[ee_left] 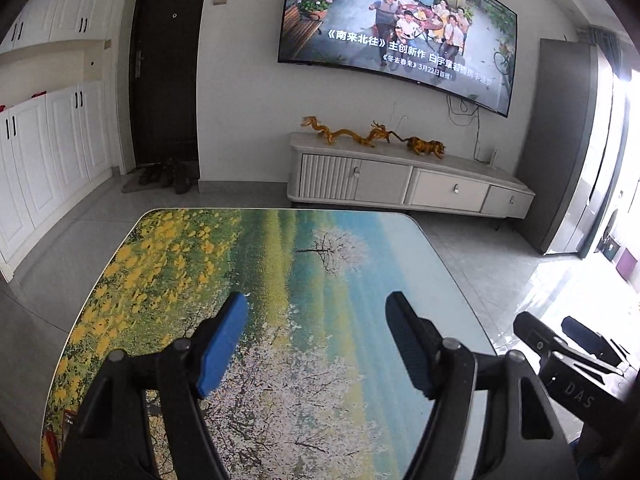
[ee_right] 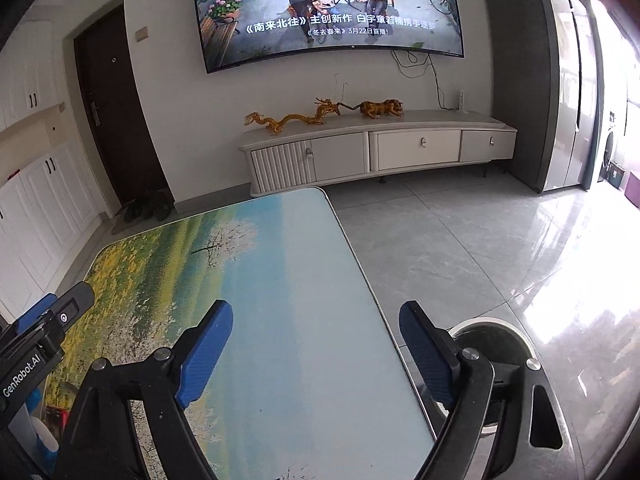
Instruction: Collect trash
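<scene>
both grippers over landscape-print table, nothing held.
left gripper and right gripper spread wide above the table; round trash bin on floor beside table's right edge.

Your worktop is a rounded-corner rectangle printed with a landscape: yellow flowers along the left edge, a white blossoming tree toward the far edge, pale blue along the right edge. At the near left corner you can see a small red item, too cropped to identify. Beside the right edge, a round bin stands on the grey tiled floor.
</scene>
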Motion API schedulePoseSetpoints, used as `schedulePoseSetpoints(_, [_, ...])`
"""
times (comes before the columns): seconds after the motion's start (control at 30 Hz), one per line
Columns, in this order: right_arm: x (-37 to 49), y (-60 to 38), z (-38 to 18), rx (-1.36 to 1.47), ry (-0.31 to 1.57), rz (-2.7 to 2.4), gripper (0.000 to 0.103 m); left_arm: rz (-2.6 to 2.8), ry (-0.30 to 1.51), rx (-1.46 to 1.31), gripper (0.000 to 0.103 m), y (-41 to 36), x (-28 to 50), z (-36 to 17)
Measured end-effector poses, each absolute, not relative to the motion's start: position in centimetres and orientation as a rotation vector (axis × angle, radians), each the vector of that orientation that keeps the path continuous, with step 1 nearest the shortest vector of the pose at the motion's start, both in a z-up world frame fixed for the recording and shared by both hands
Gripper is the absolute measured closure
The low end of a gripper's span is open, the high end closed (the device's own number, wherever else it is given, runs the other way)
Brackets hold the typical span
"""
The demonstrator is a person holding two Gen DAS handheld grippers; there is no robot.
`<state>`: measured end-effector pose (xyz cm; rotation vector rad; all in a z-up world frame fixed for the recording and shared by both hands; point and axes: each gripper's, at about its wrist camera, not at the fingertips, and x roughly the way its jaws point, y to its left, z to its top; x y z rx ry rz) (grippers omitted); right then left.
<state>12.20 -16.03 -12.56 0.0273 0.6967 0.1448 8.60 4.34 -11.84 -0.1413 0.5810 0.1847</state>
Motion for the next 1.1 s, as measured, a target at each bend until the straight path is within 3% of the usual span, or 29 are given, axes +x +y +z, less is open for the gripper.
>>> schedulePoseSetpoints(0.4, [12.1, -17.6, -13.6, 0.037, 0.686, 0.078, 0.003, 0.213, 0.571, -0.091, 0.032, 2.9, 8.9, -12.4])
schedulePoseSetpoints(0.7, [11.9, -18.3, -13.6, 0.027, 0.673, 0.057, 0.002, 0.203, 0.559, -0.070, 0.030, 2.0, 8.8, -12.2])
schedulePoseSetpoints(1.1, [11.7, -18.3, -13.5, 0.003, 0.638, 0.024, 0.000, 0.213, 0.535, -0.061, 0.012, 1.5, 8.7, -11.9])
